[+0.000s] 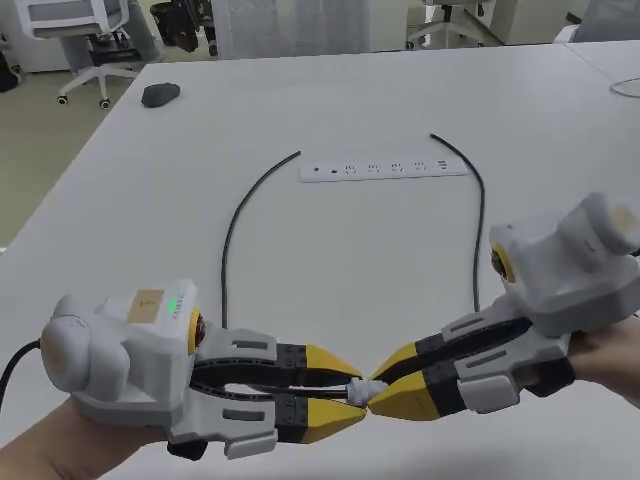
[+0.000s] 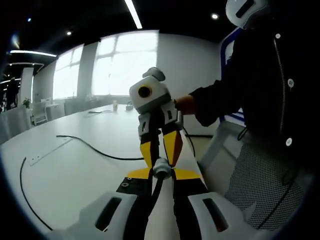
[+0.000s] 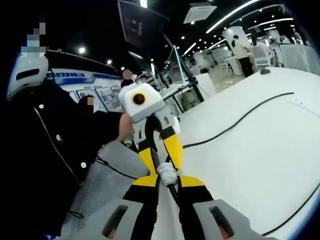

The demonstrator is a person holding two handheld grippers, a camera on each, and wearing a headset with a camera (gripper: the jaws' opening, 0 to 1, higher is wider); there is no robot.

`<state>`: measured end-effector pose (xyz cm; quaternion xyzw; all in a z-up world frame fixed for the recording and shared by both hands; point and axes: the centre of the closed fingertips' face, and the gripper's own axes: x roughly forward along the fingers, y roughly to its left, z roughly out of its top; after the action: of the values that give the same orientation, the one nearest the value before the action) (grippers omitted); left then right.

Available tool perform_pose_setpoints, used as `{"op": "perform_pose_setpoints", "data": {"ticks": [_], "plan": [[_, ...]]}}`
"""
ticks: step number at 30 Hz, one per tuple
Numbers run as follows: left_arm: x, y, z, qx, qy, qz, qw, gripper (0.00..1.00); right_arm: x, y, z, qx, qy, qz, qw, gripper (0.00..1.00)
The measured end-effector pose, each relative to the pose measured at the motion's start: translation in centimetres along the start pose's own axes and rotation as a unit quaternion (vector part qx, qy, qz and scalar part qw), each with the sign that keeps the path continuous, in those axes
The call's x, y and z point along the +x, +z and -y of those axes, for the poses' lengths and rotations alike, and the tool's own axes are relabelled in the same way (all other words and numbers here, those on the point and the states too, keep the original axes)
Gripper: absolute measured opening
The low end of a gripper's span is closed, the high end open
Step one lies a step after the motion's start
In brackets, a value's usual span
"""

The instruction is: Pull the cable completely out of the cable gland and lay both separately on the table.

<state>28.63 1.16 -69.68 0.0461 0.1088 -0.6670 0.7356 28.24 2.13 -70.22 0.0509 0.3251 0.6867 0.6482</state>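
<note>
Table, white and wide, takes most of the head view, and we see office chairs on the floor behind its far left corner.

At the near edge the two grippers meet tip to tip above the table top. The left gripper comes in from the left and the right gripper from the right, each one held in a hand of the person.

A black cable lies on the table in two long curves. One curve runs from the far middle toward the left gripper. The other runs from the far right of the power strip toward the right gripper. Both loose ends are near the white power strip, which lies flat at the far middle. A dark mouse rests alone at the far left, well apart from all the rest.

The cable gland, small and pale, is between the yellow tips, raised over the table. The jaws of the left gripper are clamped on it. The jaws of the right gripper are pressed together on the cable just beside it, as far as we can judge. In both gripper views the black cable leaves the gland and passes down between that gripper's own jaws, so the cable is not out of the gland.
</note>
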Motion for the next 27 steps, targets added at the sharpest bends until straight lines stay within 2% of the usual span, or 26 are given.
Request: {"op": "perform_pose_setpoints", "data": {"ticks": [3,5,9,11,13,15,16,17,19,20,22,24,25,27], "plan": [[0.09,0.07,0.13,0.005,-0.001,-0.001,1.0,0.15,-0.02,-0.08,-0.11,0.012,0.005,-0.001,0.9999,0.09],[0.13,0.09,0.21,0.007,-0.002,-0.001,1.0,0.15,-0.04,-0.12,-0.31,0.004,0.003,-0.004,1.0,0.09],[0.21,-0.01,0.34,0.007,-0.003,-0.004,1.0,0.15,-0.06,-0.31,-0.49,-0.051,-0.008,-0.012,0.9986,0.08],[0.19,0.04,0.18,0.003,0.003,-0.003,1.0,0.15,-0.13,-0.1,-0.33,-0.083,-0.022,-0.009,0.9963,0.08],[0.15,0.13,0.06,-0.005,0.005,0.001,1.0,0.15,-0.18,-0.02,-0.36,-0.099,-0.03,-0.008,0.9946,0.08],[0.11,0.11,-0.02,-0.017,0.005,0.0,0.9998,0.15,-0.19,-0.04,-0.41,-0.119,-0.037,-0.01,0.9921,0.07],[0.13,0.12,-0.09,-0.017,0.007,0.001,0.9998,0.15,-0.18,0.02,-0.21,-0.14,-0.048,-0.013,0.9889,0.07],[0.16,0.07,-0.08,-0.027,0.007,-0.001,0.9996,0.15,-0.18,-0.18,-0.36,-0.142,-0.045,-0.017,0.9886,0.07],[0.19,-0.08,-0.19,-0.039,0.009,-0.002,0.9992,0.15,-0.13,-0.21,-0.13,-0.164,-0.057,-0.022,0.9845,0.07],[0.2,-0.14,-0.17,-0.045,0.008,-0.002,0.9989,0.15,-0.06,-0.3,-0.23,-0.163,-0.056,-0.024,0.9846,0.07],[0.19,-0.25,-0.23,-0.054,0.011,-0.003,0.9985,0.15,-0.02,-0.35,-0.12,-0.179,-0.063,-0.028,0.9815,0.07],[0.17,-0.32,-0.32,-0.068,0.012,-0.002,0.9976,0.15,-0.01,-0.35,0.02,-0.202,-0.07,-0.031,0.9763,0.07],[0.14,-0.34,-0.32,-0.072,0.011,-0.003,0.9973,0.15,0.04,-0.42,-0.1,-0.206,-0.069,-0.033,0.9755,0.07],[0.07,-0.45,-0.39,-0.08,0.014,-0.002,0.9967,0.15,0.12,-0.4,0.02,-0.229,-0.076,-0.037,0.9698,0.07]]}}
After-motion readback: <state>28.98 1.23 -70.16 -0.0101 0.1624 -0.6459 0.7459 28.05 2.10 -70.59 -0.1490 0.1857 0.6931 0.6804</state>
